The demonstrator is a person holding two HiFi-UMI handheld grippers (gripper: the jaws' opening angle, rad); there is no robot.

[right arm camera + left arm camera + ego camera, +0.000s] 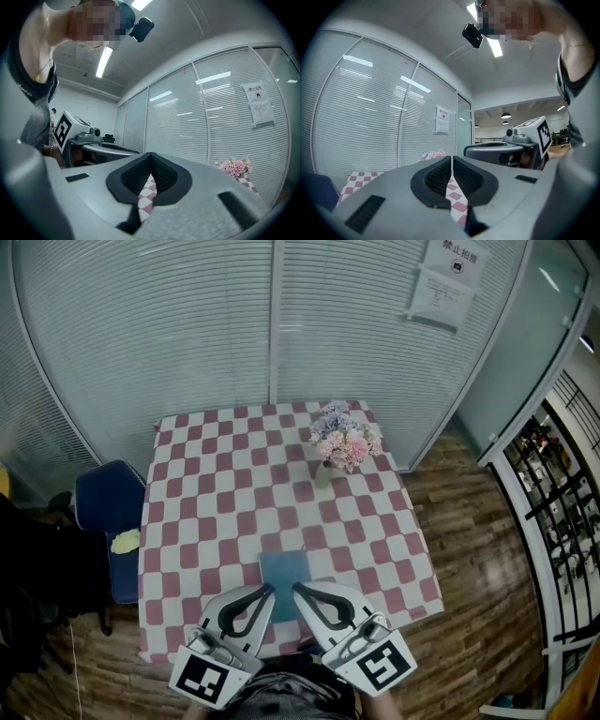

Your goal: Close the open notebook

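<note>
- We hold L tool point(270, 590) & R tool point(298, 590) level, side by side, tips angled inward over the near edge of the worktop point(206, 484).
- Both tools' jaws are pressed together w/ nothing between, so we judge them parked, not gripping.
- Teal notebook point(284, 573) lies flat at the tips, centred btwn them, in easy reach of both.
- It shows as one plain rectangle. Prob. closed already, tho we can't be sure.
- Flowers point(343, 439) stand well apart, out of the way.

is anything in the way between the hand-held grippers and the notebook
Nothing visible. The notebook lies right at the tips of the left hand-held gripper and right hand-held gripper, both shut. The flower vase stands farther back on the table.
</note>
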